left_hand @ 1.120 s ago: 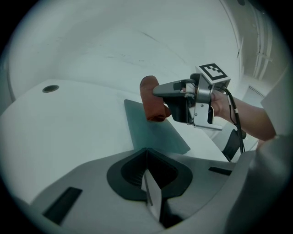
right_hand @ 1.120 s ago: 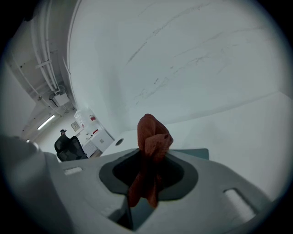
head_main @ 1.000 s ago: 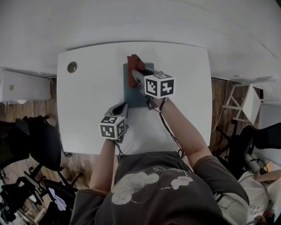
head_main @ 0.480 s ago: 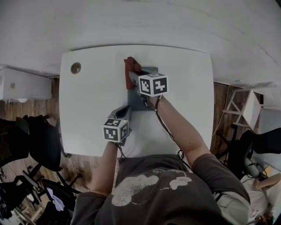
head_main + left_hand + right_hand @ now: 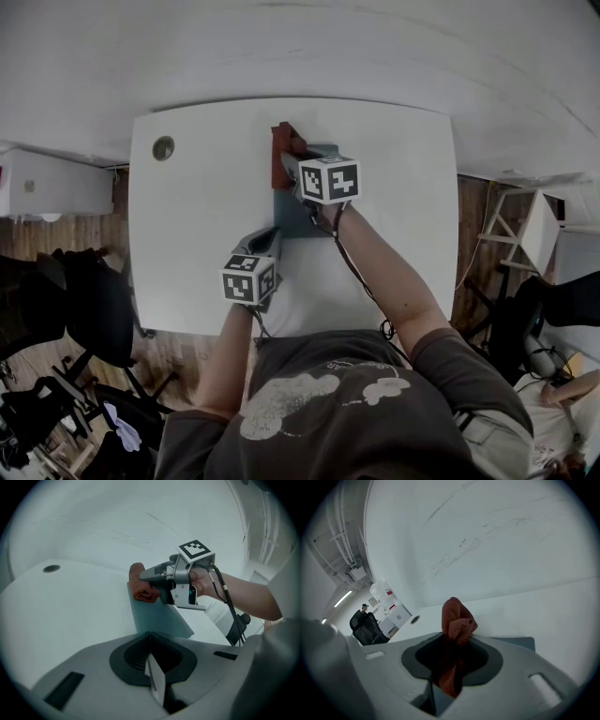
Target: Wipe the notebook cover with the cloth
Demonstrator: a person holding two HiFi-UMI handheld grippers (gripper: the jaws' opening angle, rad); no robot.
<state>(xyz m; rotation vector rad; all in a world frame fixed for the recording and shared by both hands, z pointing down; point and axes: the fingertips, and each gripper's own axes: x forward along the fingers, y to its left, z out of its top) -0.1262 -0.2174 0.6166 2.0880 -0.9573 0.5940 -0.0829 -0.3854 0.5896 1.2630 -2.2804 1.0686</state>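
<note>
Right hand-held gripper point(image 5: 289, 162) is clamped on the crumpled rust-red cloth point(image 5: 280, 153), at the far-left corner of the flat grey-blue notebook point(image 5: 292, 217) on the white worktop point(image 5: 187, 234). The cover's long axis runs from there back toward the person. Left hand-held gripper point(image 5: 266, 238), jaws together and empty, sits by the near corner.

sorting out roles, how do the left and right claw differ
The right claw grips the cloth; the left claw holds nothing. The right claw is at the notebook's far end; the left claw is by its near edge. Both are shut.
</note>
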